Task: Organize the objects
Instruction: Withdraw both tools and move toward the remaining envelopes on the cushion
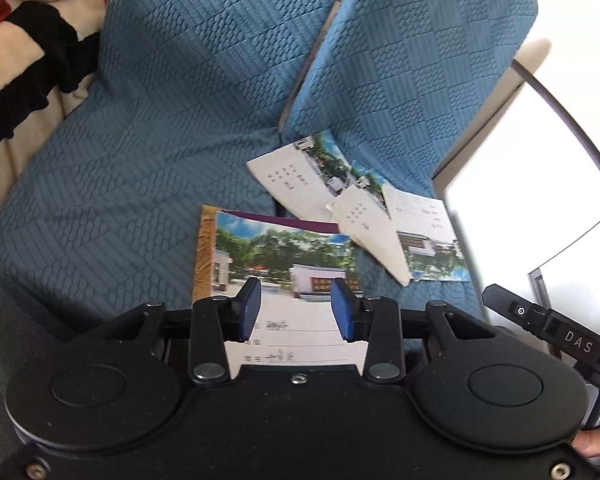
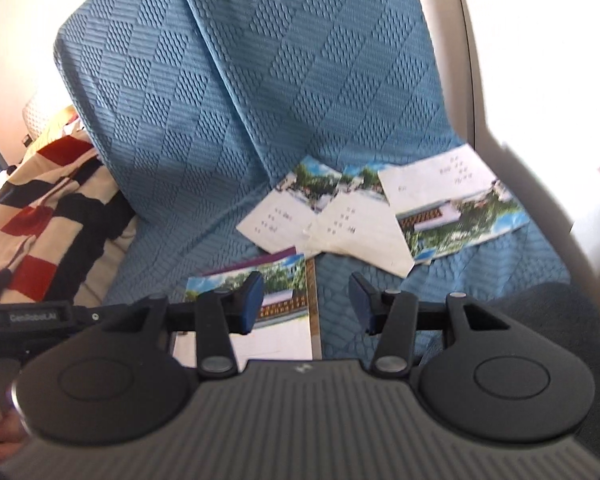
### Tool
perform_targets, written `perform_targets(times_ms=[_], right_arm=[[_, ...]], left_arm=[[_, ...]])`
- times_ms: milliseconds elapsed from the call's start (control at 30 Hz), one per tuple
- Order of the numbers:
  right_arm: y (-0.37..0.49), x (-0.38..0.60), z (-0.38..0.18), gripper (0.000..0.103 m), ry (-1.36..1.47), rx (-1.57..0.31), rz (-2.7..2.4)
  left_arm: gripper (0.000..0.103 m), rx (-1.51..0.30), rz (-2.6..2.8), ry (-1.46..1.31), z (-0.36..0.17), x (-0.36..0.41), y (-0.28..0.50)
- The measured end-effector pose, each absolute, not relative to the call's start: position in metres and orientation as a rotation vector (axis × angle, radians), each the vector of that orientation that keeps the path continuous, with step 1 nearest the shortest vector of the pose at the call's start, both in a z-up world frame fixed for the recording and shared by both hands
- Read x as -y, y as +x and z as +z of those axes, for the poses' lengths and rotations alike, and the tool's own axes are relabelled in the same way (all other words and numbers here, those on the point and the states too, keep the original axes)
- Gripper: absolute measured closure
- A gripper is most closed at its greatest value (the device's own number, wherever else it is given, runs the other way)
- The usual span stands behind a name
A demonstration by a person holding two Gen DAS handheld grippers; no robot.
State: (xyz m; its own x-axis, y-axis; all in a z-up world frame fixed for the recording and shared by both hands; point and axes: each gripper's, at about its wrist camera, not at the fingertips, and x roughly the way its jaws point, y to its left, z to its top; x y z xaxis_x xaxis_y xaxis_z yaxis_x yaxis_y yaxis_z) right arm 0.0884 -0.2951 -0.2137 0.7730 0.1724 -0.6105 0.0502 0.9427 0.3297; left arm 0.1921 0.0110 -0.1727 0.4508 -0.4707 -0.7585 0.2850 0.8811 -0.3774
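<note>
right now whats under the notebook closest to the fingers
Under the near notebook a purple cover edge and a tan spine stick out, so at least one more book lies beneath, on the blue sofa cover. How many are stacked is hidden.

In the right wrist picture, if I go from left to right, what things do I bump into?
Red, black and cream striped blanket → neat pile of picture-cover notebooks → three scattered picture-cover notebooks → cream sofa armrest.
</note>
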Motion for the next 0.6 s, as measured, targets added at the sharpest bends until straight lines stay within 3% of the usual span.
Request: perform_targets(times_ms=[600], right_arm=[[0.046, 0.326, -0.198, 0.053, 0.307, -0.626, -0.039]], left_arm=[[0.067, -0.968, -0.605, -0.125, -0.147, 0.061, 0.153]])
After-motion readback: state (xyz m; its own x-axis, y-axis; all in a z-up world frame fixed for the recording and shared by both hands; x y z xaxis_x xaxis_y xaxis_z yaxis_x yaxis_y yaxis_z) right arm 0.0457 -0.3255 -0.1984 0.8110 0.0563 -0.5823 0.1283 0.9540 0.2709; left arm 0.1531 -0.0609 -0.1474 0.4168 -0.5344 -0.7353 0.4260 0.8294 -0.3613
